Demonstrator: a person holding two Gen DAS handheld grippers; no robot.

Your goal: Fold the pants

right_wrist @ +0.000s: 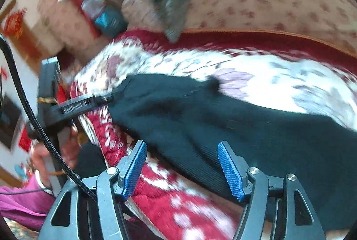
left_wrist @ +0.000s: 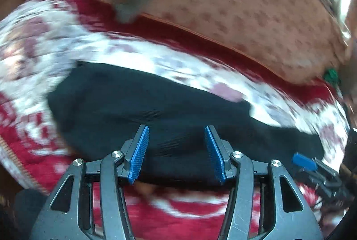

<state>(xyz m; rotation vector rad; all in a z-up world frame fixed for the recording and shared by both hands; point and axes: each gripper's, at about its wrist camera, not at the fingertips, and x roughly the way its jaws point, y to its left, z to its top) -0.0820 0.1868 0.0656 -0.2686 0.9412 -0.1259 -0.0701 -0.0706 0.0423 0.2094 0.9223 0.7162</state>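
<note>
- The left tongs (left_wrist: 176, 150) stood apart, nothing pinched; the pants (left_wrist: 156, 115) lay under and just ahead of the blue pads, not pressed.
- The right tongs (right_wrist: 183, 168) also stood apart, empty, with the near edge of the pants passing between the pads.
- The black pants lay bunched across the blanket (left_wrist: 33, 44), toward its near edge, well short of the sofa back (left_wrist: 245, 6).
- Judged step: between grasps, with a fold only partly made.
- Next call: lower each pair onto a pants edge, close, then carry it over.
</note>
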